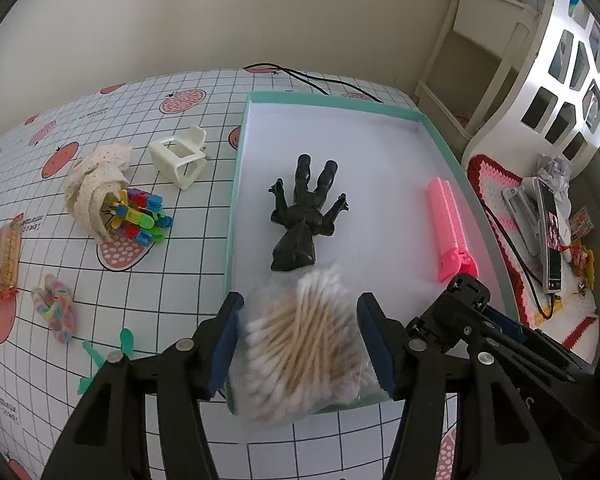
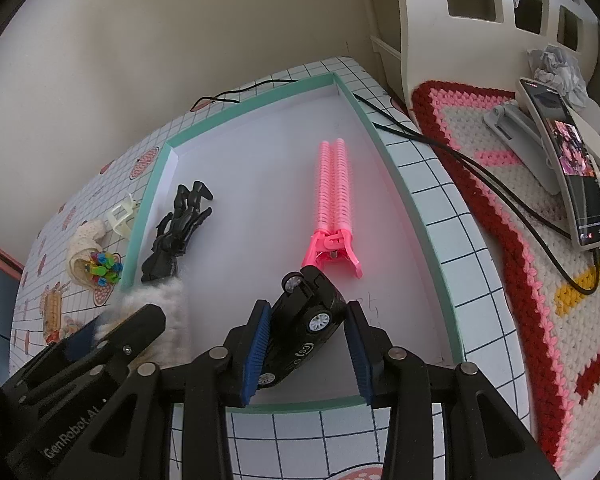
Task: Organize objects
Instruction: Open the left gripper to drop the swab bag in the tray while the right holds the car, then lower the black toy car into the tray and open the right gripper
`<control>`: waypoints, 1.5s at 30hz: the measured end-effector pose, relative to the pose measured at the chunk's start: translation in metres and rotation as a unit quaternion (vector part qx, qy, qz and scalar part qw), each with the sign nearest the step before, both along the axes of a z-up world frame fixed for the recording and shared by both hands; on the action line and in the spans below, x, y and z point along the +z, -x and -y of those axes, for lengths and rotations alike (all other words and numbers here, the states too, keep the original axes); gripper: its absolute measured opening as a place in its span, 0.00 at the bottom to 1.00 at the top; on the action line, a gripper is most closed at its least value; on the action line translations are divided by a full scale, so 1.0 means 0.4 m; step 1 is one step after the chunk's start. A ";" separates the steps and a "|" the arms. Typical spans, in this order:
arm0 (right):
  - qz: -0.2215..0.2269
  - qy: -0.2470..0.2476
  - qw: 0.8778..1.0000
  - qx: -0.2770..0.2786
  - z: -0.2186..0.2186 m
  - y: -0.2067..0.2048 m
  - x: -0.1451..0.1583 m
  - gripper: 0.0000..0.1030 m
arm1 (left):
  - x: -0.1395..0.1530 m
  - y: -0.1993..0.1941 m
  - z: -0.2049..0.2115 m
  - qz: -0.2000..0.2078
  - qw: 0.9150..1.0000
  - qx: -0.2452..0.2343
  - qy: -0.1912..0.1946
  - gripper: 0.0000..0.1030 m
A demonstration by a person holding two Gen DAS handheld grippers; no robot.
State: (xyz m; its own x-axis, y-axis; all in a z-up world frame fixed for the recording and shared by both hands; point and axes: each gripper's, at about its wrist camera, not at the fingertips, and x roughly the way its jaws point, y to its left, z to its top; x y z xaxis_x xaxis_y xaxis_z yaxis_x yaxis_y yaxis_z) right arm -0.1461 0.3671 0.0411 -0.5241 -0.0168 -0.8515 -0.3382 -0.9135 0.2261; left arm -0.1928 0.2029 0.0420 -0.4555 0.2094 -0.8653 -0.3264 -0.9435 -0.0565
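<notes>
**Both claws hold things over the green box**

Your left claw (image 1: pixel 300 340) grips a clear bag of cotton swabs with wooden sticks (image 1: pixel 304 344). The bag sits between the blue pads and hangs over the near edge of the shallow mint-green box with a white floor (image 1: pixel 236 184). The bag looks a little blurry.

Your right claw (image 2: pixel 306 344) holds a small black toy car with white wheels (image 2: pixel 304 324). The car is tipped up, nose away from you, and rests between the blue pads at the near end of the box. You cannot tell for sure how tightly the pads press it.

Just past the swab bag, a black toy hand on a stand (image 1: pixel 304 216) lies flat on the box floor. To its right, near the box's right wall, lies a long pink plastic hair clip with ridges (image 1: pixel 450 228).

Left of the box, on the bench with the white grid cloth (image 1: pixel 188 240), you see a pastel twisted candy rope (image 1: pixel 56 308) and a wrapped pack of biscuits (image 1: pixel 5 256). Further on is a cream cloth pouch (image 1: pixel 96 188) with bright little clips (image 1: pixel 140 216) spilling out. Beyond it stands a cream plastic hair claw clip (image 1: pixel 180 156).

A black cable (image 1: pixel 320 82) runs along the far edge of the bench.
</notes>
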 end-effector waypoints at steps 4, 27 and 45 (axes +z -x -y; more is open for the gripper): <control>-0.001 0.000 1.000 0.000 0.000 0.000 0.000 0.40 | 0.008 0.002 0.006 0.000 1.000 0.002 -0.006 0.58; -0.010 -0.007 1.000 -0.010 -0.009 -0.004 0.008 0.44 | 0.030 0.019 0.058 -0.008 0.999 0.031 -0.015 0.64; -0.022 -0.010 1.000 -0.013 -0.006 -0.009 0.016 0.58 | 0.026 0.026 0.085 -0.013 0.998 0.057 -0.010 0.90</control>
